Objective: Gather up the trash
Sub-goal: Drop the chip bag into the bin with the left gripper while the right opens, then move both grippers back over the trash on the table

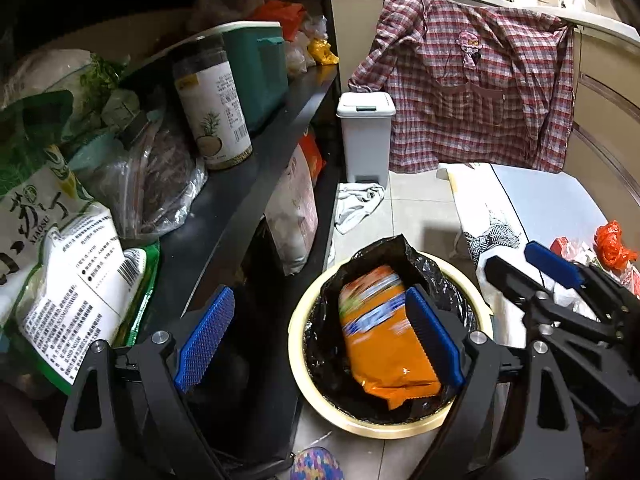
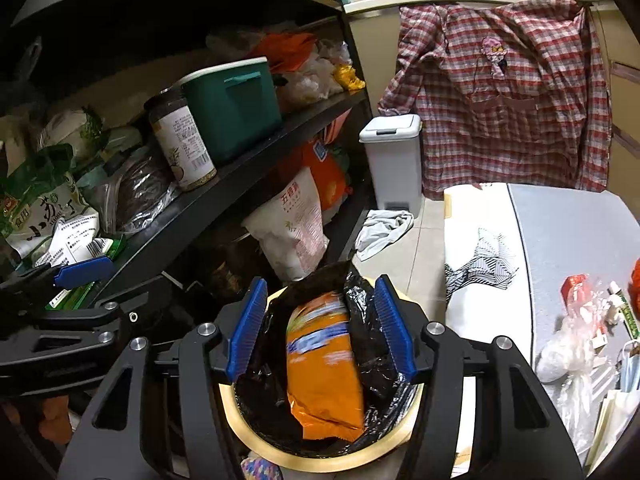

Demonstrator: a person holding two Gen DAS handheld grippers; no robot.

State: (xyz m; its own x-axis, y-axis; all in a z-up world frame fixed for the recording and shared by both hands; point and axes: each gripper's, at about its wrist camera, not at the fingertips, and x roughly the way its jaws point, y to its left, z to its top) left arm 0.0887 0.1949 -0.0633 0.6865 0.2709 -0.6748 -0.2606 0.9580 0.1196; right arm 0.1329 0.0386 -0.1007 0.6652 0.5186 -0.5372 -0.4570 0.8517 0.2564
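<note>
- Two grippers hang over the bin: the right gripper [image 2: 320,328] sits at lower centre of its own view with its jaws spread wide and nothing between the blue pads, and the left gripper [image 1: 320,340] at the bottom of its view is likewise wide and empty.
- Framed between the right pads, lower centre of the right view, the orange snack bag [image 2: 324,368] lies inside the black liner [image 2: 376,344]; it looks blurred, so it may be dropping or settling, though I cannot say which.
- By its look the bag is light, crinkly film, soft and a little slippery. If it needed lifting again, a pinch on the crimped end seam should hold better than a squeeze across the puffy middle.
- Around it, the cream bin [image 2: 256,436] rim shows at the bottom of both views; the loose liner would shift easily if snagged.
- Further right, near the right edge of the right view, more likely trash lies on the white table [image 2: 568,232]: a clear plastic bag [image 2: 568,352] and a red wrapper [image 2: 576,286], both thin and limp, best gathered at a bunched fold.
- Left of frame, a black shelf [image 2: 224,188] holds groceries.
</note>
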